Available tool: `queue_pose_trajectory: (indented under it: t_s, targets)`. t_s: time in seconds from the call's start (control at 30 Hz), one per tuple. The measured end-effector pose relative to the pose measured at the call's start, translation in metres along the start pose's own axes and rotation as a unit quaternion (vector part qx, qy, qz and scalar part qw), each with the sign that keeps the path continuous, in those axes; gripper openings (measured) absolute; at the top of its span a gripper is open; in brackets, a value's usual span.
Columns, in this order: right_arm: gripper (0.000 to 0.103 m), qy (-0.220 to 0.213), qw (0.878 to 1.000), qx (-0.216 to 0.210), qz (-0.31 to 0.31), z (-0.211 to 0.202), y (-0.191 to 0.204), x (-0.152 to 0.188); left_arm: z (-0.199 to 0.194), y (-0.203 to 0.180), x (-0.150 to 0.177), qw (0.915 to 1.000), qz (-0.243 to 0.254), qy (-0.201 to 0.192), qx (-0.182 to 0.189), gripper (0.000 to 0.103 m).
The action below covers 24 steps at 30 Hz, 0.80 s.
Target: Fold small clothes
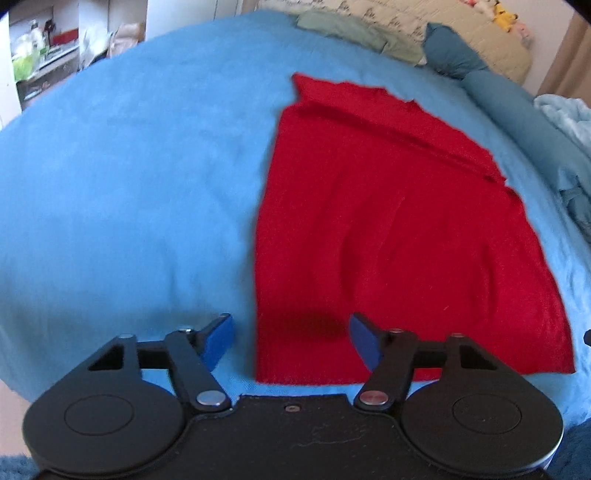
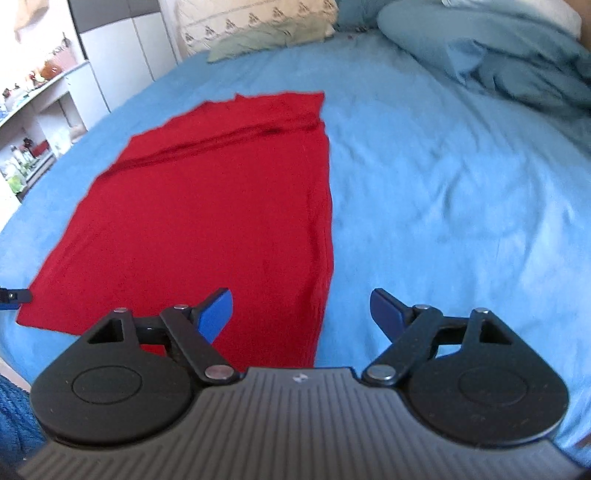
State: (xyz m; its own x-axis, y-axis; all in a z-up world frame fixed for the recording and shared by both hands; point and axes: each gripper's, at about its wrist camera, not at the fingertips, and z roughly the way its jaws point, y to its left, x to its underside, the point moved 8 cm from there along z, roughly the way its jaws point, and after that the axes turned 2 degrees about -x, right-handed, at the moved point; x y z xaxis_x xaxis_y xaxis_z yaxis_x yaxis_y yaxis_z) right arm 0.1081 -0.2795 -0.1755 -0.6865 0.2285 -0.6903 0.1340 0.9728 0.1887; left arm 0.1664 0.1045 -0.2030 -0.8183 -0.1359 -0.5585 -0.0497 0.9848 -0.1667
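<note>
A red garment (image 1: 388, 229) lies flat on the blue bedsheet (image 1: 129, 184), with a fold line across its far end. My left gripper (image 1: 291, 339) hovers over its near left corner, open, with the cloth's left edge below the gap between the blue pads and nothing pinched. In the right wrist view the same red garment (image 2: 207, 214) spreads to the left. My right gripper (image 2: 301, 314) stands open over its near right edge, the left pad above red cloth and the right pad above bare blue bedsheet (image 2: 443, 203). A tip of the left gripper shows at that view's left edge.
Rumpled blue bedding and pillows (image 2: 498, 59) pile up at the far right. A pale green cloth (image 1: 351, 31) and a patterned quilt (image 2: 251, 22) lie at the head of the bed. Shelves with clutter (image 2: 33, 122) stand beyond the bed's left side.
</note>
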Motion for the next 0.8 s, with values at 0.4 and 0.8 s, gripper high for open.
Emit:
queue_pose_trajectory:
  t_s: [0.4, 0.8]
  targets:
    - [0.060, 0.036, 0.999, 0.005, -0.010, 0.020, 0.008, 0.028, 0.005, -0.003, 0.007, 0.9996, 0.016, -0.016, -0.016, 0.062]
    - [0.026, 0.033, 0.999, -0.008, -0.001, 0.023, 0.010, 0.029, 0.003, -0.010, 0.009, 0.9994, 0.030, -0.006, -0.016, 0.015]
